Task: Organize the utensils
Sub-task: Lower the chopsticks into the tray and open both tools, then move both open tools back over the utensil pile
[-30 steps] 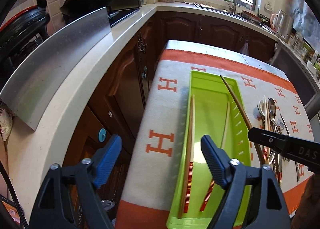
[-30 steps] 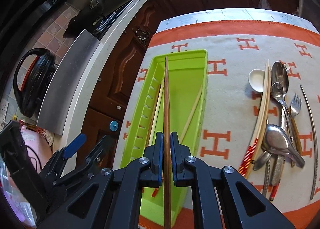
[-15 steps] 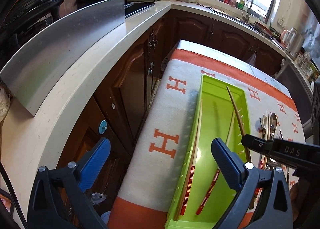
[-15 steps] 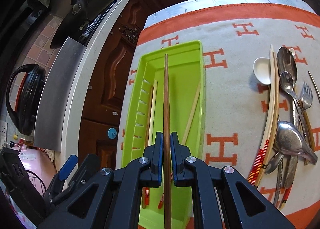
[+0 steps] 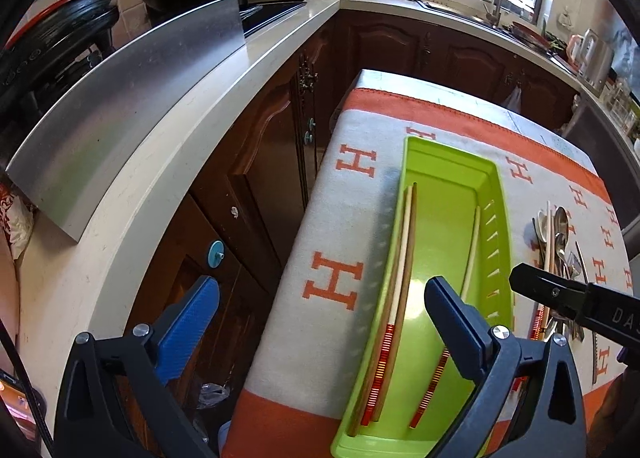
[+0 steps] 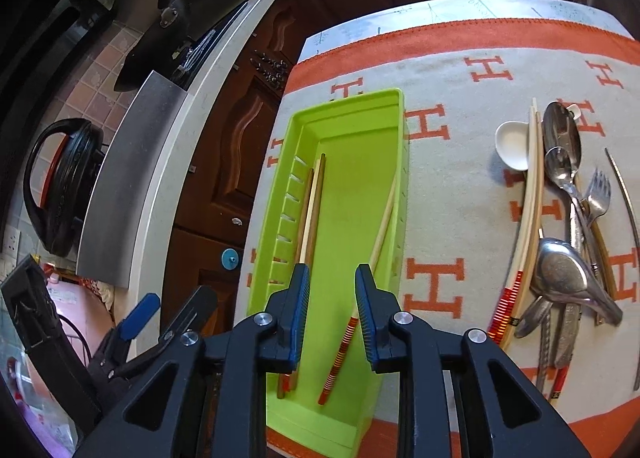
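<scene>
A lime-green tray lies lengthwise on the orange-and-white cloth. A dark brown chopstick rests along its slotted left side beside a cream one. Another cream chopstick with a red-striped end leans on the right wall. My right gripper hovers over the tray's near end, jaws opening with nothing between them. In the left wrist view the tray holds the same chopsticks. My left gripper stands wide open and empty, straddling the tray's left edge and the cloth.
A pile of utensils lies on the cloth right of the tray: metal spoons, a fork, striped chopsticks and a white ceramic spoon. The table's left edge drops to dark wooden cabinets under a pale countertop.
The right gripper's jaws have parted and let go of the dark brown chopstick, which now lies in the tray's left side. The left gripper's jaws have spread a little wider.
</scene>
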The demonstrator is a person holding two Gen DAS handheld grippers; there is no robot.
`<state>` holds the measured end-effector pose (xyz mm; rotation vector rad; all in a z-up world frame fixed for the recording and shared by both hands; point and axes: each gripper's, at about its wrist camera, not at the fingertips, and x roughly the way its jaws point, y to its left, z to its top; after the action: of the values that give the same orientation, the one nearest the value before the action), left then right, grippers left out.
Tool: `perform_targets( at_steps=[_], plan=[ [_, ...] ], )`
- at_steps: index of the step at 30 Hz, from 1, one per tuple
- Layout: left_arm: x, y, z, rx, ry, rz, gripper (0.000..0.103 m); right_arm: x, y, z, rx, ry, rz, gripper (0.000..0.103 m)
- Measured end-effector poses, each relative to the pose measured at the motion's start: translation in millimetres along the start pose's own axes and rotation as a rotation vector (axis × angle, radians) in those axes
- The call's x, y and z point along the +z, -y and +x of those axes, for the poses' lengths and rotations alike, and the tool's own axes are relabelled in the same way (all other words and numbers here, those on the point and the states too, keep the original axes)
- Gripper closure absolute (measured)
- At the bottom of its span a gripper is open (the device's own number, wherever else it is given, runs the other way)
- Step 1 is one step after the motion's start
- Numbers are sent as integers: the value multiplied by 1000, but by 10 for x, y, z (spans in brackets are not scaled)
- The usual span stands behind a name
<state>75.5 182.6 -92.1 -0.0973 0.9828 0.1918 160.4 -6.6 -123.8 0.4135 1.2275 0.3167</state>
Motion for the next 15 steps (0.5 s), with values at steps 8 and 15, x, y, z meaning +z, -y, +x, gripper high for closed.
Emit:
perform_targets(
  at_steps=[8, 15],
  plan=[
    [-66, 277, -120, -69, 30, 83, 1, -177, 219, -311, -46, 37, -51, 79],
    [-147, 571, -212, -147, -6, 126, 1, -368, 483, -712, -100, 124, -107, 66]
  ],
)
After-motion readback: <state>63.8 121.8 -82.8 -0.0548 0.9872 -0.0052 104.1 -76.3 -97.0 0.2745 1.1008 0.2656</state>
